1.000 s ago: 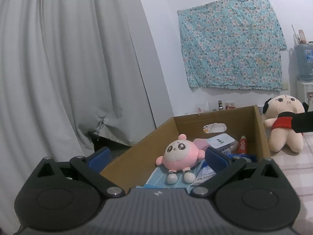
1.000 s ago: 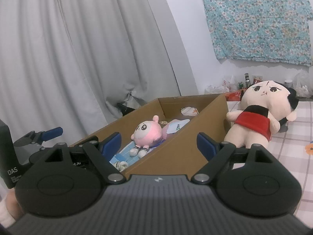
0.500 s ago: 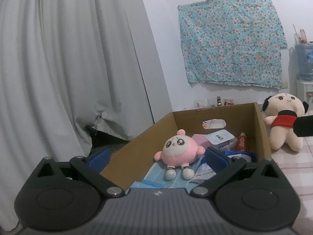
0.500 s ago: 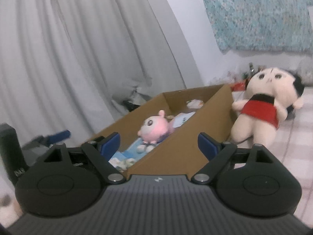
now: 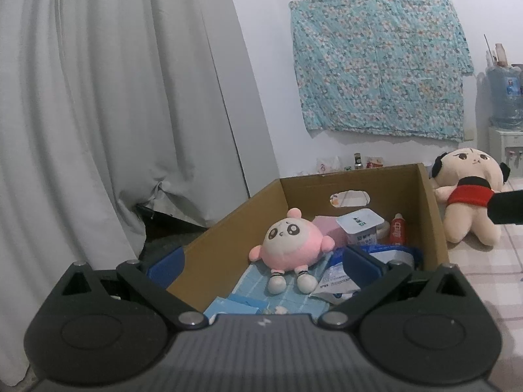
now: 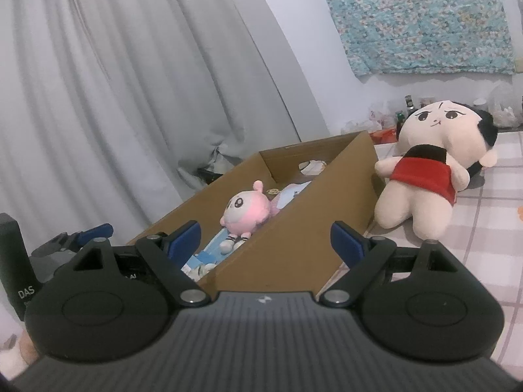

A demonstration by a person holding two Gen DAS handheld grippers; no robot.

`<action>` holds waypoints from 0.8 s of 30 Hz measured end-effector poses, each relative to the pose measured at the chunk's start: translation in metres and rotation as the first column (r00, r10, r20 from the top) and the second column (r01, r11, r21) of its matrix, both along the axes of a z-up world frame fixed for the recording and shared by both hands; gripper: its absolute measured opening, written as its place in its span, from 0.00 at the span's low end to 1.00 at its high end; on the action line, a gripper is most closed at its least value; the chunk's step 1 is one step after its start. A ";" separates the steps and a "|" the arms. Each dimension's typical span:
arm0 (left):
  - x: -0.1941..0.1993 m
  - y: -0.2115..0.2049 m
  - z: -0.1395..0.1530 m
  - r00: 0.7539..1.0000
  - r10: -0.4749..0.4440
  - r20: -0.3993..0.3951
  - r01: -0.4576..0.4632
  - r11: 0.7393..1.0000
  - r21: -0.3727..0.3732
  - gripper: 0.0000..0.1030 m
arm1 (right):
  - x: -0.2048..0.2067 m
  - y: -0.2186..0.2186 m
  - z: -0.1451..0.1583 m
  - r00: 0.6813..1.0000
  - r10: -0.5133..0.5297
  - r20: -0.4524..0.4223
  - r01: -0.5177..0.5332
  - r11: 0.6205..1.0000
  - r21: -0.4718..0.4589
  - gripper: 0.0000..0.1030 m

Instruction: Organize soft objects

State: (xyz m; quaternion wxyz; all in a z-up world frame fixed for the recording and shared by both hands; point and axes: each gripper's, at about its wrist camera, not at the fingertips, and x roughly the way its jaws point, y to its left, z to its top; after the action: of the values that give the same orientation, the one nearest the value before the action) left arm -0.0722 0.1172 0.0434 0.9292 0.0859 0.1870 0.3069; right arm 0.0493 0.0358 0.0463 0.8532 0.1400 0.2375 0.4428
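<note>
Left gripper (image 5: 261, 259): jaws spread wide, holding nothing, poised over the near end of the cardboard box (image 5: 428, 215). Right gripper (image 6: 265, 240): jaws likewise apart and empty, facing the box's right wall. Pink round plush (image 5: 291, 248) lies inside the box on blue packets, beside a white tub (image 5: 359, 230). Red-shirted plush doll (image 6: 431, 176) lies outside on the checked sheet (image 6: 490, 222), just beside the box.

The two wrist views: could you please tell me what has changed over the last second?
Only the cameras shifted slightly; both open grippers, left and right, grasped nothing. The round pink plush toy stays in the brown cardboard box; the beige doll in red stays outside on the checked sheet.
</note>
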 end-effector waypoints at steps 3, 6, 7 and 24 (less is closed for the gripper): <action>0.000 0.000 0.000 1.000 -0.001 0.001 0.001 1.000 -0.002 1.00 | -0.001 0.001 0.000 1.000 0.003 0.005 -0.003 1.000 -0.008 0.84; 0.000 -0.001 0.000 1.000 -0.001 0.001 0.001 1.000 -0.005 1.00 | -0.003 0.004 0.001 1.000 0.008 0.016 -0.008 1.000 -0.018 0.84; 0.000 -0.001 0.000 1.000 0.001 0.000 -0.001 1.000 -0.006 1.00 | -0.003 0.004 0.001 1.000 0.012 0.020 -0.012 1.000 -0.022 0.84; 0.000 0.001 -0.001 1.000 0.016 0.004 -0.016 0.999 -0.041 1.00 | -0.006 0.012 0.001 0.998 0.037 0.053 -0.034 0.998 -0.061 0.84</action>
State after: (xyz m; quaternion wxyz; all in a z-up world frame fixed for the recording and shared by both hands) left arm -0.0725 0.1179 0.0421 0.9287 0.0646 0.1918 0.3106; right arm 0.0437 0.0478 0.0474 0.8550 0.0981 0.2299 0.4544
